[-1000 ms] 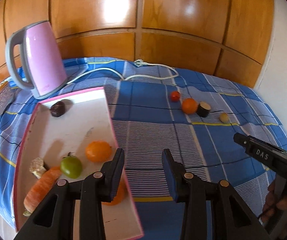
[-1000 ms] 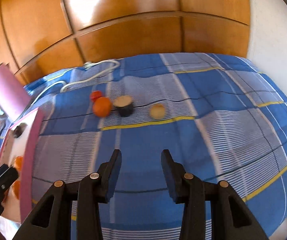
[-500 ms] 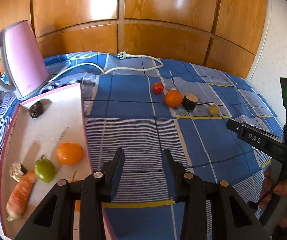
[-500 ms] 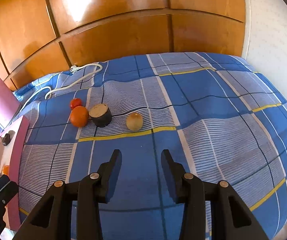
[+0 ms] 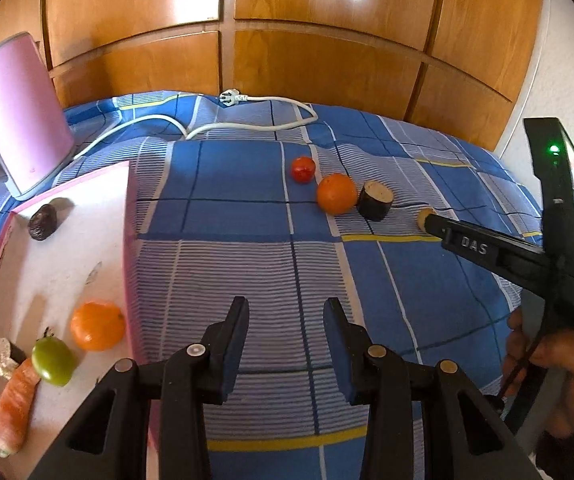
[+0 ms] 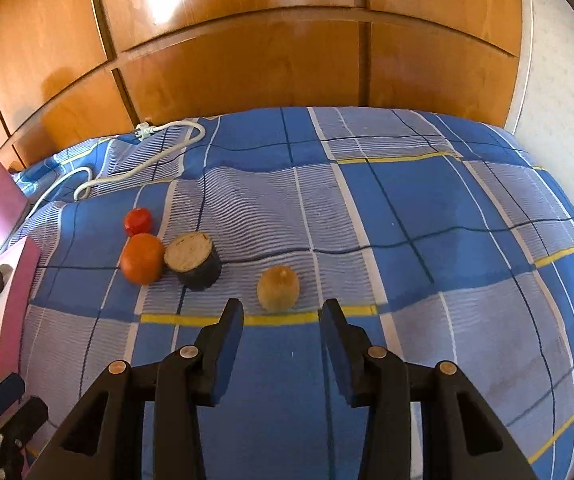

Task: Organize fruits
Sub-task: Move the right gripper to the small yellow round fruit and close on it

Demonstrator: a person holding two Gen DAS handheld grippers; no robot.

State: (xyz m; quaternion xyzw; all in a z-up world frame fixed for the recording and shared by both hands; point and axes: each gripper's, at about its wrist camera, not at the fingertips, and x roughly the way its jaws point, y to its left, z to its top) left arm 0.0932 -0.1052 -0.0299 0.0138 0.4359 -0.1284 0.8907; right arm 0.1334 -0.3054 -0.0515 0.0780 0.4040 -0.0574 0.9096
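Right wrist view: right gripper (image 6: pixel 282 320) gapes empty just short of the kiwi (image 6: pixel 278 289), open cloth (image 6: pixel 467 280) rightward; left gripper (image 5: pixel 285 320) parted, empty; tray (image 6: pixel 19 292) cropped.

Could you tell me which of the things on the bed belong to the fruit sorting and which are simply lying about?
Part of the job:
- pink-rimmed tray holding an orange, a green fruit, a carrot and a dark fruit
- red tomato
- loose orange
- dark-skinned cut piece
- tan round fruit

Just lying about:
- pink kettle
- white power cord
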